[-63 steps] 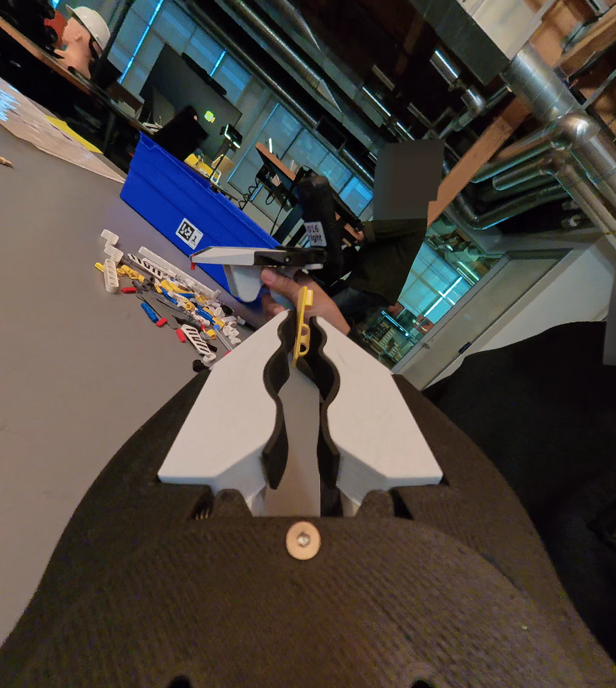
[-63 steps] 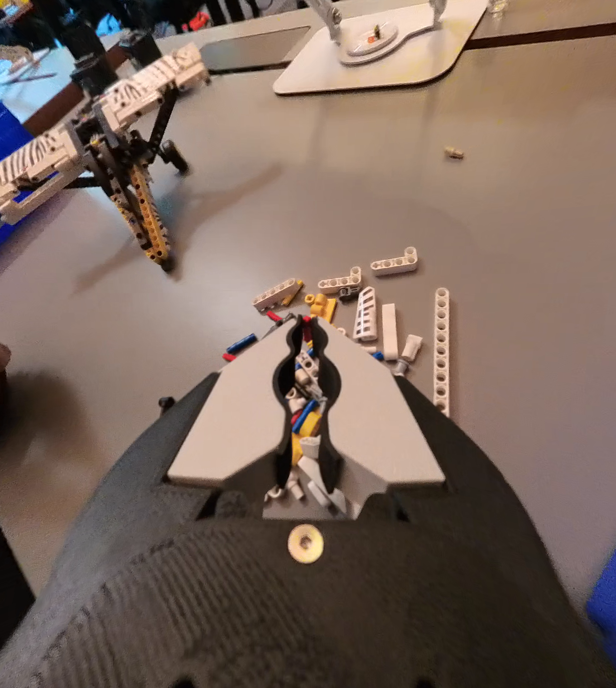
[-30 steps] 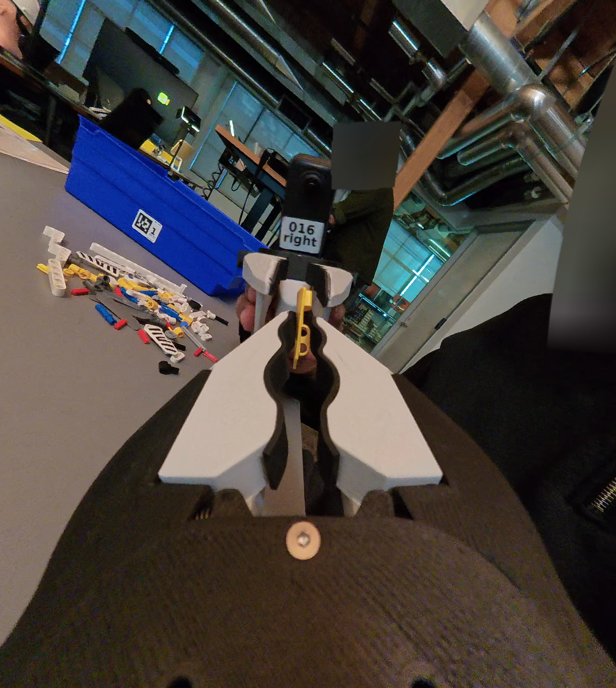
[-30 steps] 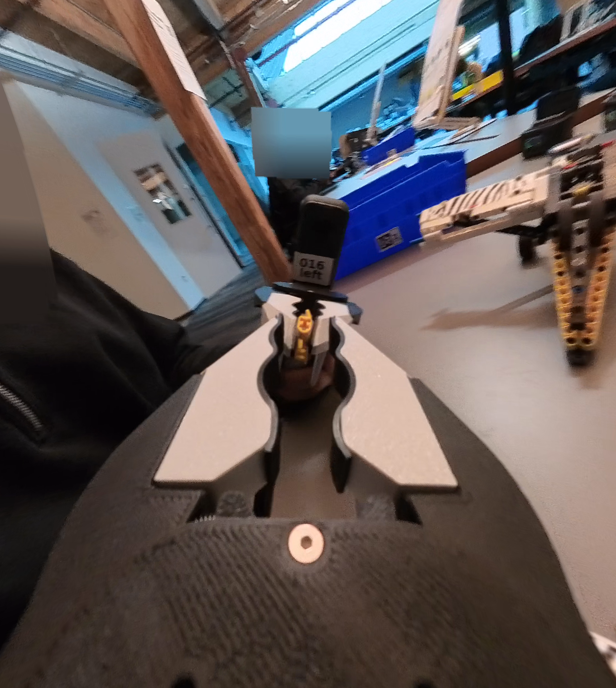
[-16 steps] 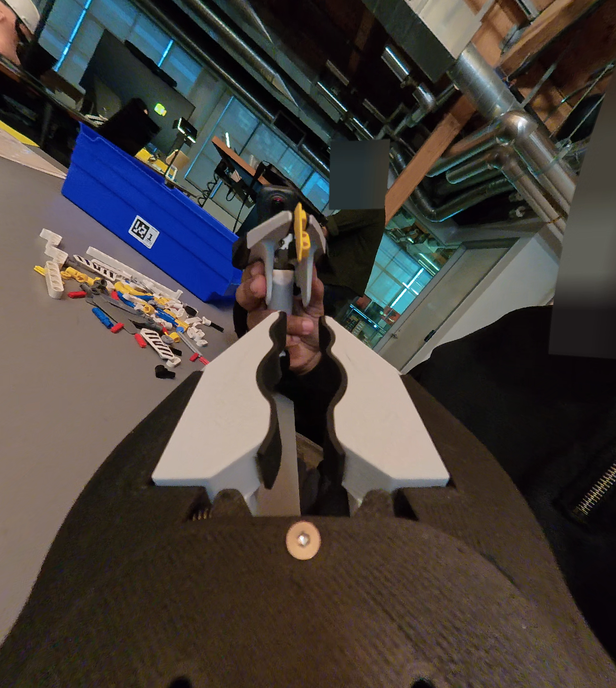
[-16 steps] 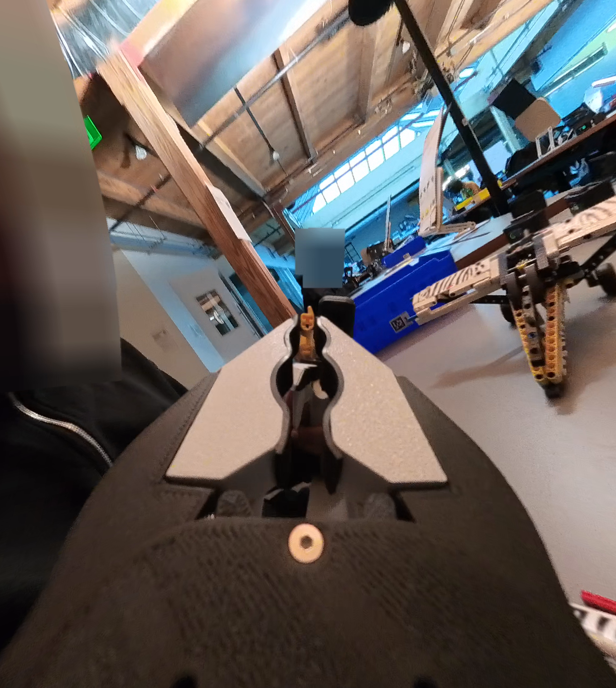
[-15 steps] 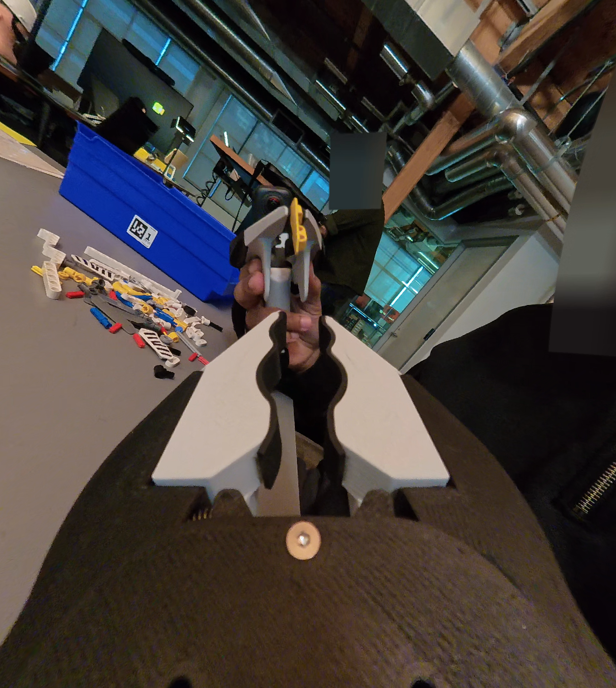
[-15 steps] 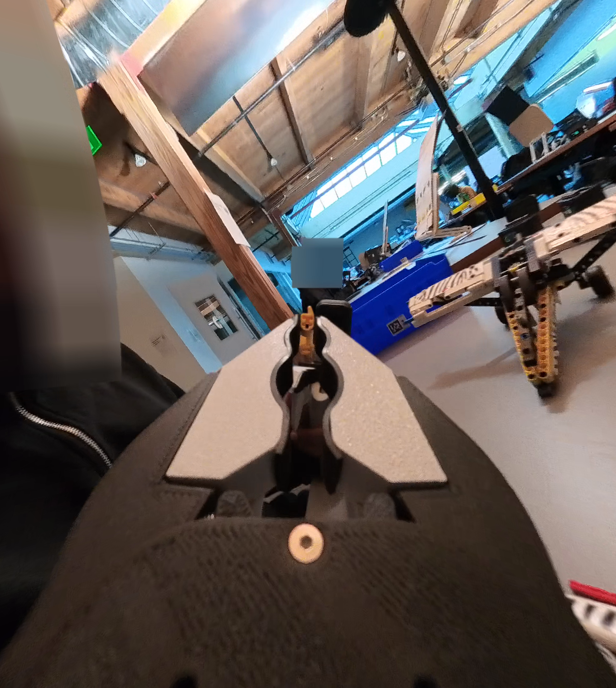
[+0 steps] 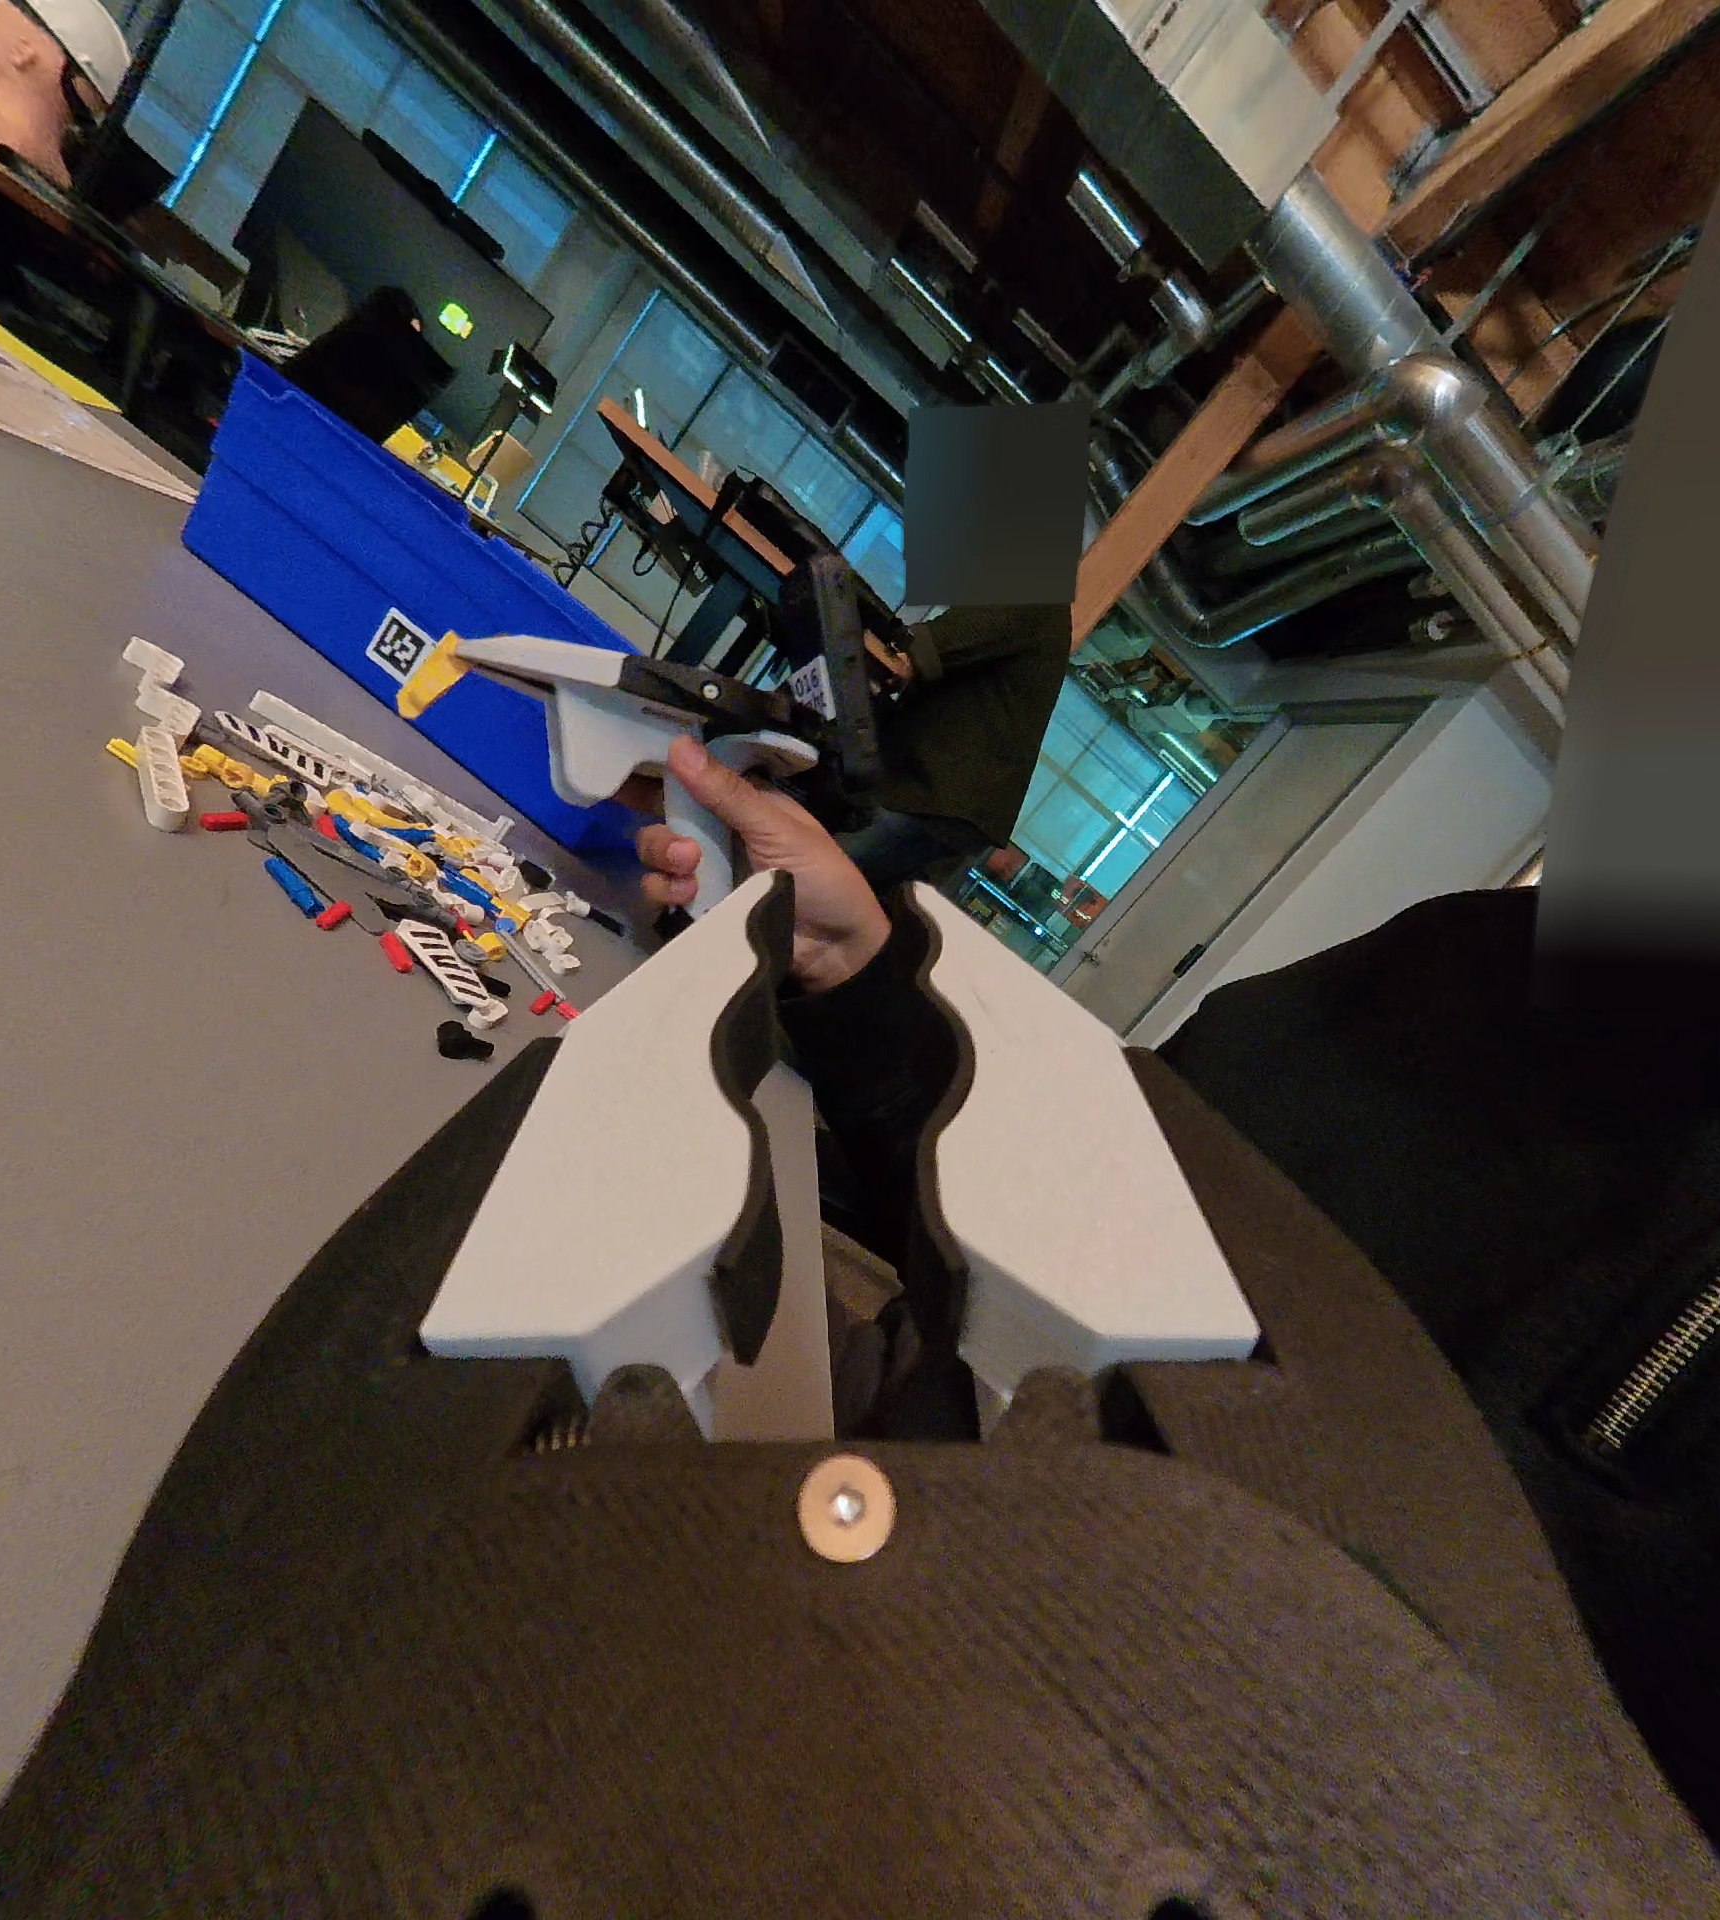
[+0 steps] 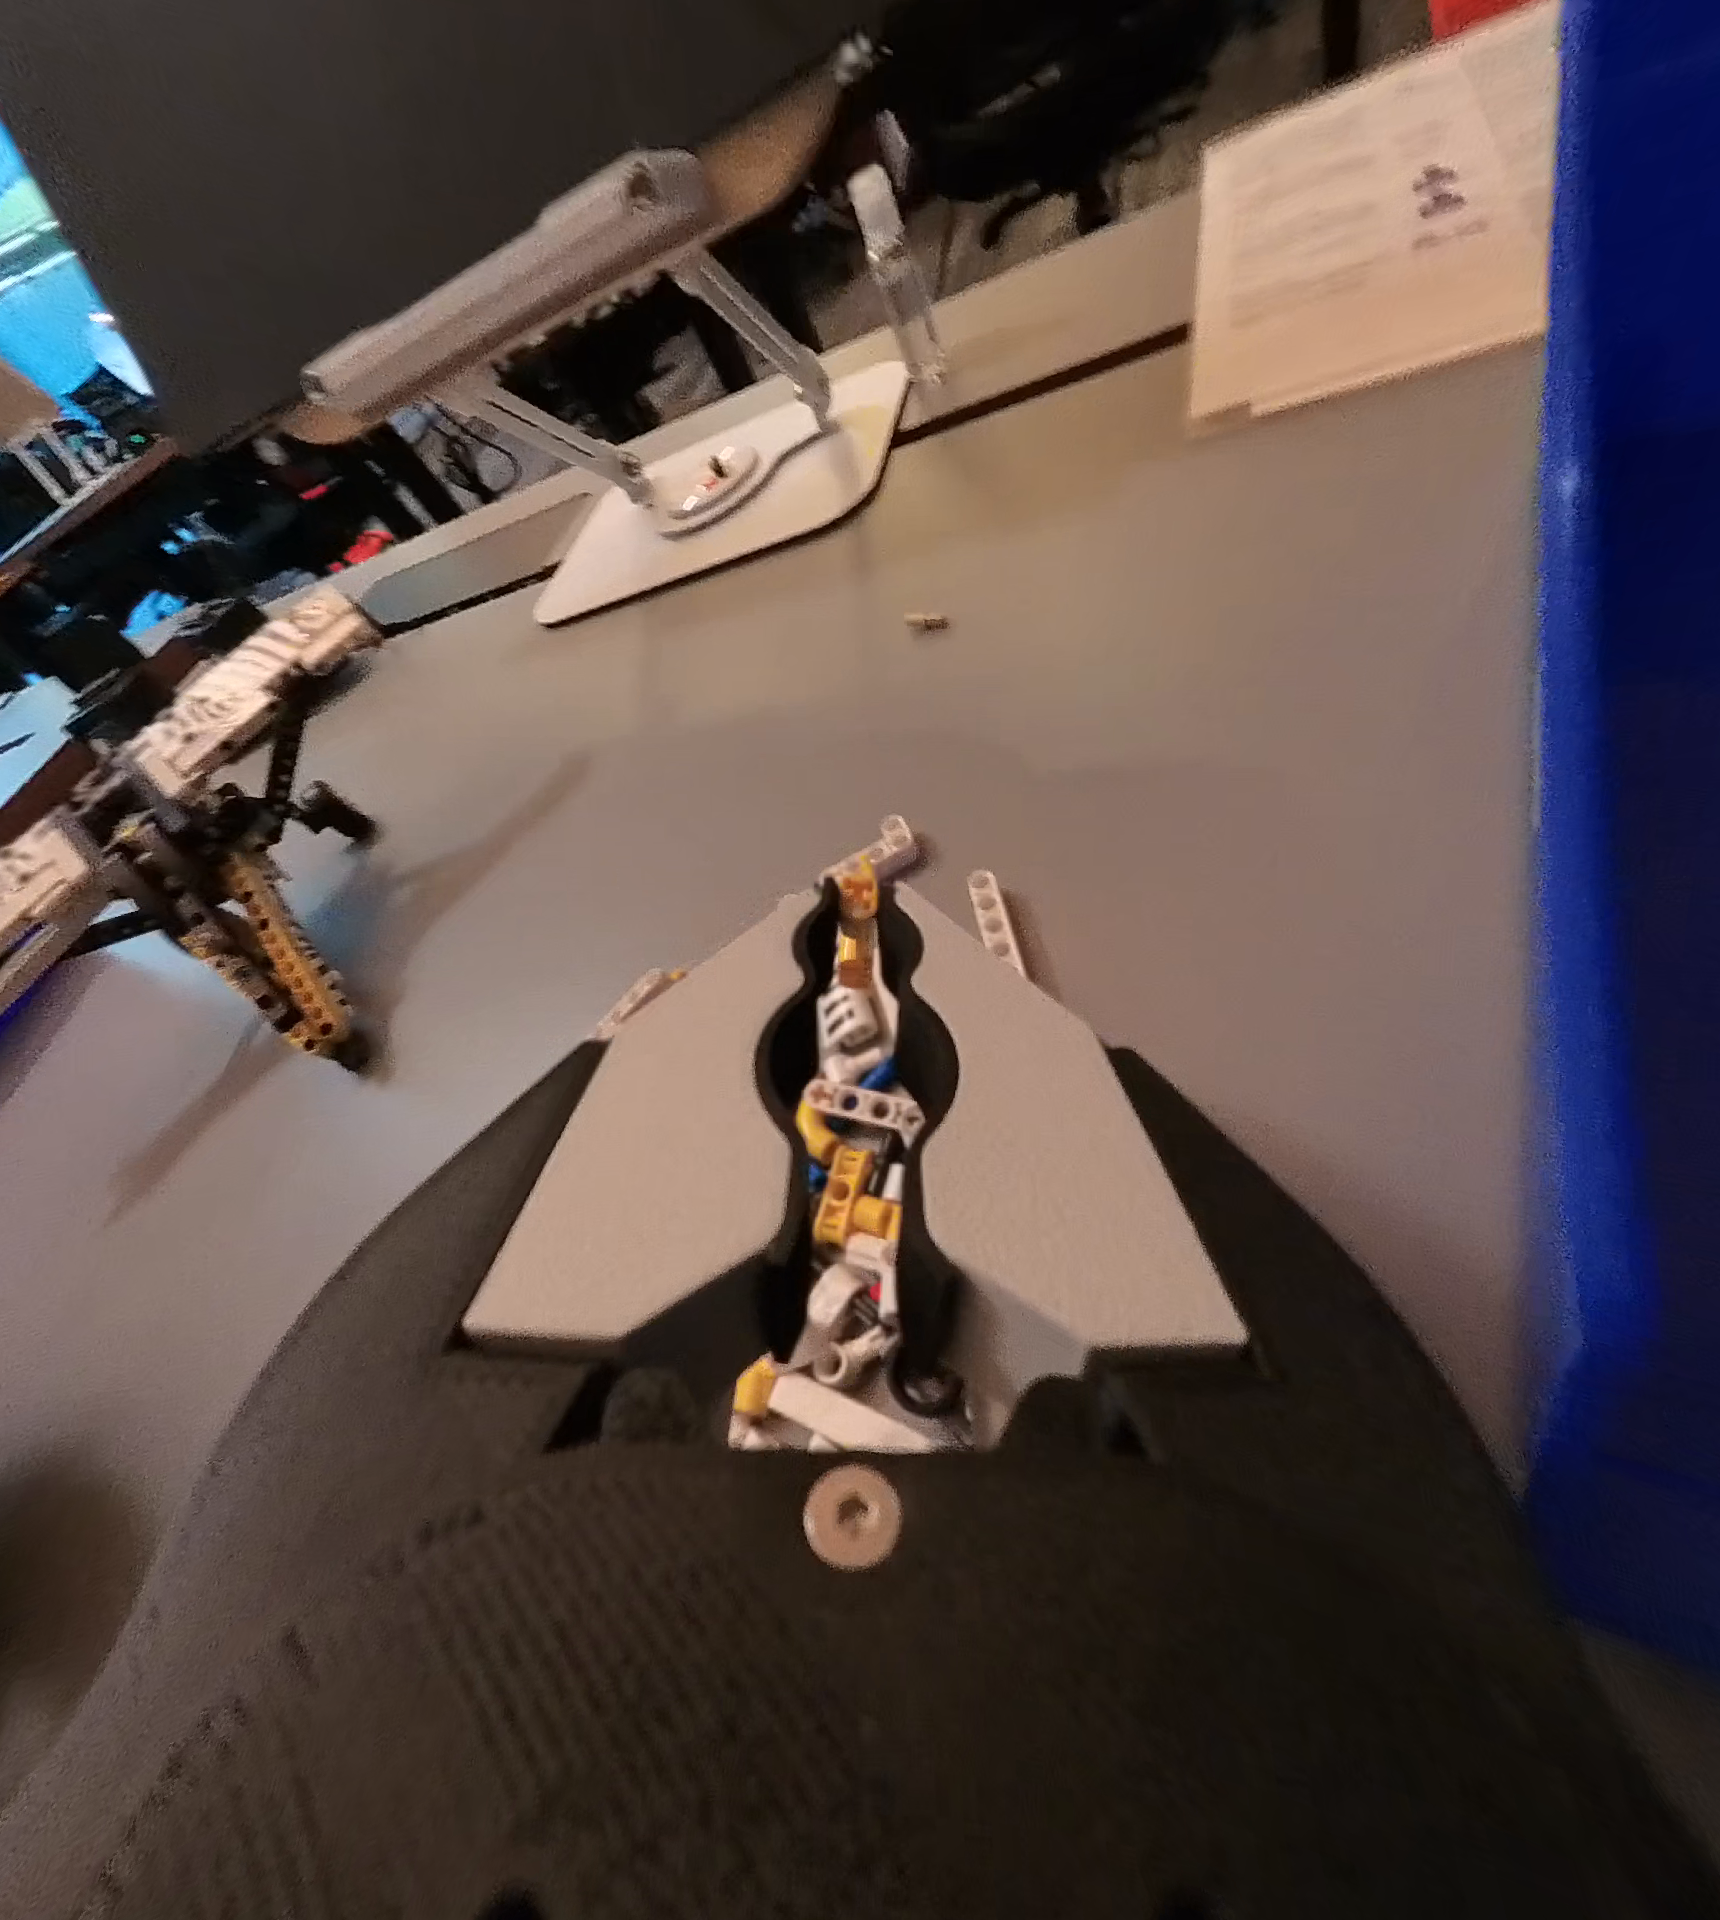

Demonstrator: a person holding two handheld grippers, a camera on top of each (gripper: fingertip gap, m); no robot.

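Note:
My left gripper (image 9: 848,896) is open and empty, raised above the grey table (image 9: 56,1091). Between its fingers I see only a hand and a dark sleeve behind. My right gripper (image 10: 858,896) is shut on a small yellow beam piece (image 10: 856,914). It hangs over a pile of loose white, yellow, blue and red building pieces (image 10: 851,1143). In the left wrist view the right gripper (image 9: 456,655) points left, with the yellow piece (image 9: 428,677) sticking out of its tips, above the pile (image 9: 368,831).
A blue bin (image 9: 368,561) stands behind the pile and fills the right edge of the right wrist view (image 10: 1666,727). A built model of white panels and yellow beams (image 10: 212,831) stands at left. A white stand (image 10: 731,499) and a paper sheet (image 10: 1355,229) lie farther back. About 25 cm separates my left fingertips from my right.
The yellow piece passed from my left gripper to my right one. The left jaws opened and let it go. The right gripper swung away with it over the pile.

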